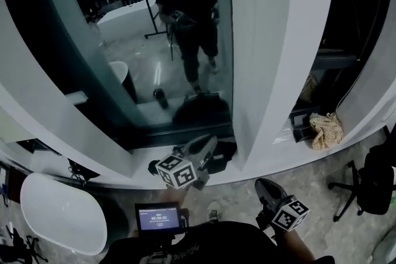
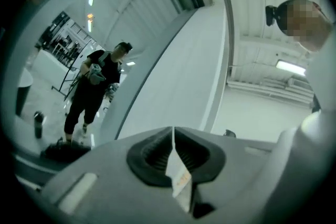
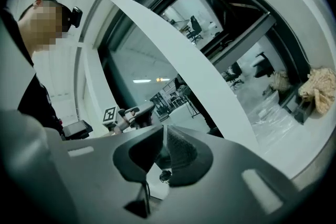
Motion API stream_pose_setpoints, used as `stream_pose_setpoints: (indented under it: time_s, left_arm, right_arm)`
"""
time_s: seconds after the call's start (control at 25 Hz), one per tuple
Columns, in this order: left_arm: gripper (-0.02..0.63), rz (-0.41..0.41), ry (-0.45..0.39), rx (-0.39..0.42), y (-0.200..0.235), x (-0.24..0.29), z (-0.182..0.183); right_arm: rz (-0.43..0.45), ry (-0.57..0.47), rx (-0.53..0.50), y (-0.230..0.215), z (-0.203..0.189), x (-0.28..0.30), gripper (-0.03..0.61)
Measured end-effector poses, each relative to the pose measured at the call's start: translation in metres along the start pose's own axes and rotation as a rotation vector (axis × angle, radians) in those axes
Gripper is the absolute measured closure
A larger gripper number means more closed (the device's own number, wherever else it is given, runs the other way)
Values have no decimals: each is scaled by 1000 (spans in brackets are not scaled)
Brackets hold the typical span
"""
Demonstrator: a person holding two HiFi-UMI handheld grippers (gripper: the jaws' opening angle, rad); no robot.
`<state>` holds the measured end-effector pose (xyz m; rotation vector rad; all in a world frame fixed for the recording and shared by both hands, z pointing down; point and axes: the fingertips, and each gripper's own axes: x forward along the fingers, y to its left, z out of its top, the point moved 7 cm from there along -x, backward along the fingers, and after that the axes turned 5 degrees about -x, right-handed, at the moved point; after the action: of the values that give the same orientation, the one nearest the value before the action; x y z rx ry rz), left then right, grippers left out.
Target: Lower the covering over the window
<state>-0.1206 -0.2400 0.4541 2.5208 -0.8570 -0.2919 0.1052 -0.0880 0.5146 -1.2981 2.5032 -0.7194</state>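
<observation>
With no covering in sight to pull, I hold both claws clenched and empty, left gripper (image 1: 206, 145) just below the window (image 1: 154, 40), right gripper (image 1: 264, 186) further off.

Head camera looks steeply down; all share window (image 1: 154, 40)

A white pillar (image 1: 278, 40) stands right of centre, between window glass (image 1: 139, 40) at upper left and an open alcove (image 1: 337, 65) at right; an office chair (image 1: 373, 179) crowds lower right.
</observation>
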Motion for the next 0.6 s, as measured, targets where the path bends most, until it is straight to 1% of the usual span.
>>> stream_pose_setpoints:
  time_s: [0.08, 0.16, 0.24, 0.28, 0.32, 0.36, 0.44, 0.52, 0.6]
  left_arm:
    - [612, -35, -10, 59, 22, 31, 31]
    - [610, -78, -16, 92, 38, 57, 54]
    - [587, -159, -37, 104, 42, 83, 74]
    - [579, -215, -56, 104, 39, 97, 84]
    - [556, -271, -78, 104, 33, 112, 95]
    - [520, -316, -101, 109, 26, 126, 106]
    - [517, -371, -135, 140, 9, 150, 131]
    - [495, -412, -166, 171, -5, 167, 153]
    - [480, -460, -204, 182, -17, 179, 171]
  right_arm:
    - [3, -2, -28, -3, 7, 34, 549]
    - [2, -2, -68, -1, 10, 59, 549]
    - [-7, -16, -108, 3, 13, 73, 549]
    - [-24, -21, -127, 2, 14, 76, 549]
    - [-49, -23, -144, -2, 15, 76, 549]
    - [-76, -27, -155, -5, 18, 74, 549]
    - [-119, -49, -169, -10, 27, 68, 549]
    - [-152, -72, -183, -11, 35, 59, 549]
    - [-184, -93, -192, -14, 40, 49, 549]
